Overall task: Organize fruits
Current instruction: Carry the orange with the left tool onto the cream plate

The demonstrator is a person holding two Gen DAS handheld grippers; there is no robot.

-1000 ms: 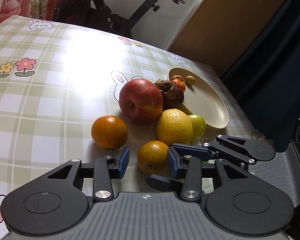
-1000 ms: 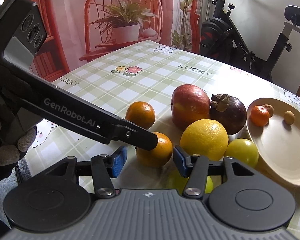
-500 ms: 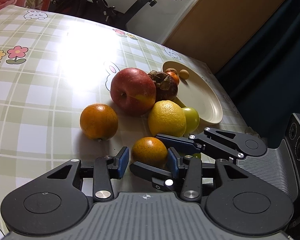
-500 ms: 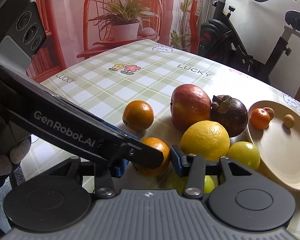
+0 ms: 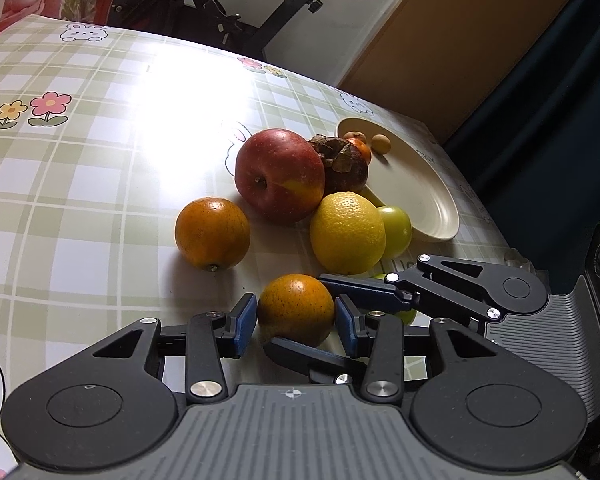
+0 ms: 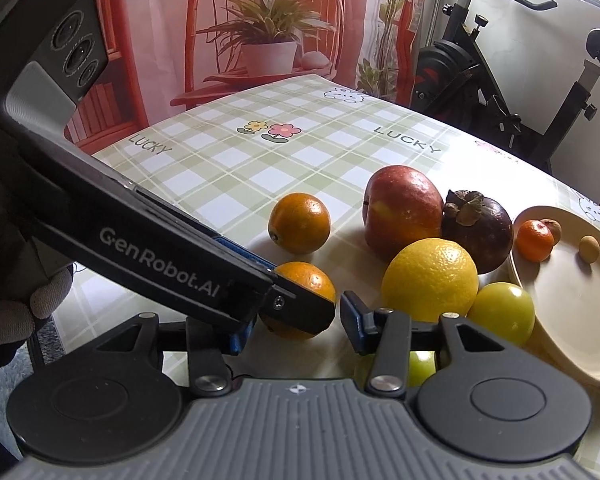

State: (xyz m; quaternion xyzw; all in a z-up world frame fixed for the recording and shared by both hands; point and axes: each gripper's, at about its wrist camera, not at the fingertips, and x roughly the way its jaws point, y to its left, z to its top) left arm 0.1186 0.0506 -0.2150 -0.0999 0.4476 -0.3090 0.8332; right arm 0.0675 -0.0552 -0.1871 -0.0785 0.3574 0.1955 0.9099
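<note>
**Two hand-held grippers crowd one small orange**

The left hand-held gripper (image 5: 295,322) has its blue pads on either side of the near orange (image 5: 296,308), touching or almost touching it; I cannot tell whether it is truly pinching. The orange sits on the bench (image 5: 80,184) at the front of the pile. The right hand-held gripper (image 6: 296,322) stands spread around the same fruit from another angle, one pad clearly off the peel.

The main risk, as I judge it, is the two tools fouling each other: their fingers cross under and beside the orange, so a lift by either could catch the other and knock the fruit loose. A round orange squeezed off-centre may also pop out and roll into the lemon (image 5: 347,233) or off the bench edge. The plate (image 5: 428,200) lies well behind the apple (image 5: 279,174) and mangosteen (image 5: 346,166), so any carry must clear them.

In the right wrist view the left tool's arm covers much of the orange and one pad. A green fruit (image 6: 420,368) low down is mostly hidden. The second orange (image 5: 212,233) lies apart.
</note>
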